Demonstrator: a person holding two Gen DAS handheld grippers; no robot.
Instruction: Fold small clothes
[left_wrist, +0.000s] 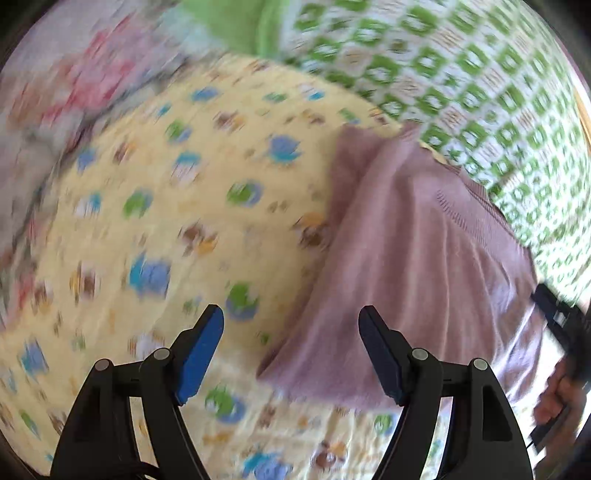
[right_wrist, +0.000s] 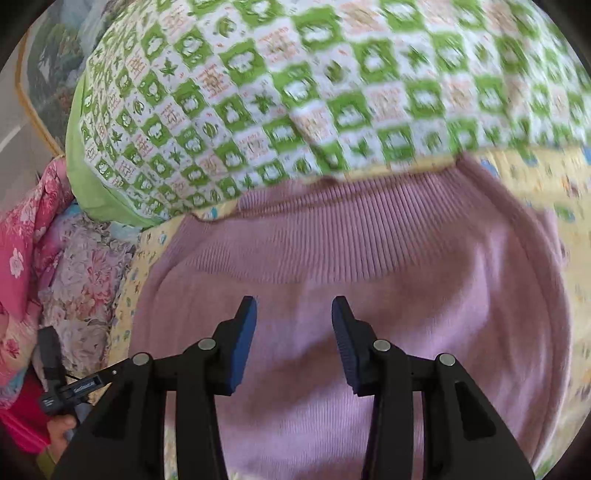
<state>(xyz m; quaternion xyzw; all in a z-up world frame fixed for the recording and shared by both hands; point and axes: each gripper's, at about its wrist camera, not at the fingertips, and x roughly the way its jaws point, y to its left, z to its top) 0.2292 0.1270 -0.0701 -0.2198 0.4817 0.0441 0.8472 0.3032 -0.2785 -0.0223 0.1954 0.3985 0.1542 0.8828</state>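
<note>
Pink sweater spread flat on the yellow bed sheet, ribbed band toward the green checked pillow. Directly under the right tongs, parted, empty; off to the right of the left tongs, likewise parted.

The pink garment is soft matt knit cloth, with a ribbed band along its far edge. The yellow sheet under it is printed cloth, matt. The green checked quilt is also printed cloth. Both grippers have matt black plastic fingers with blue pads
</note>
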